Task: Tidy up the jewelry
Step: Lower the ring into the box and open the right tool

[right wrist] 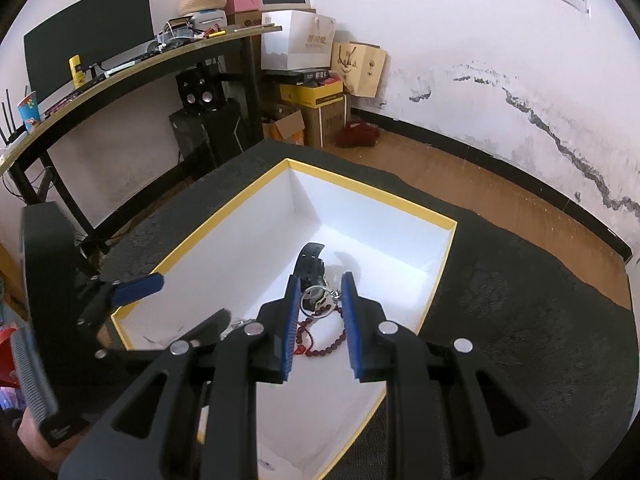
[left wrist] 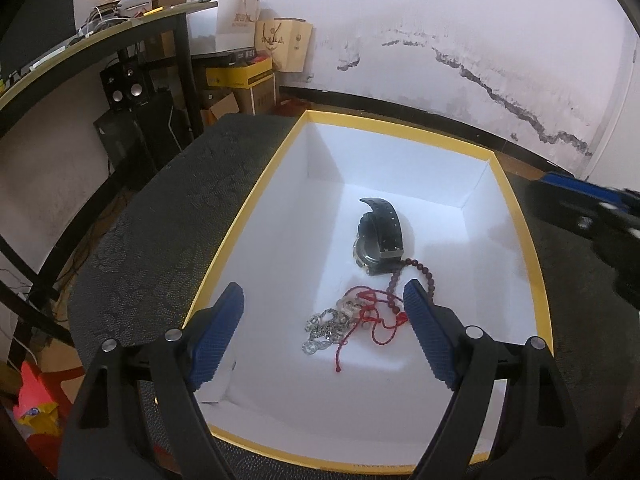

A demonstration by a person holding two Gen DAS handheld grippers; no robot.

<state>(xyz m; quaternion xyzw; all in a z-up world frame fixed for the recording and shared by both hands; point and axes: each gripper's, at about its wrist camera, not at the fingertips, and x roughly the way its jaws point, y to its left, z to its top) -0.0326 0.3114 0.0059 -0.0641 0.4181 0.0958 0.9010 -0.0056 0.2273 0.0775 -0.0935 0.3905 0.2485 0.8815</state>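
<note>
A white box with a yellow rim sits on a black textured cloth. On its floor lie a black watch, a dark red bead bracelet, a red cord and a silver chain. My left gripper hovers open over the chain and cord, its pads touching nothing. My right gripper is above the box near the watch, shut on a thin silver ring pinched between its blue pads.
A curved desk with a monitor stands at the left, with speakers and a computer tower beneath it. Cardboard boxes and paper bags line the cracked wall. Wooden floor lies beyond the cloth. A hand holds the left tool.
</note>
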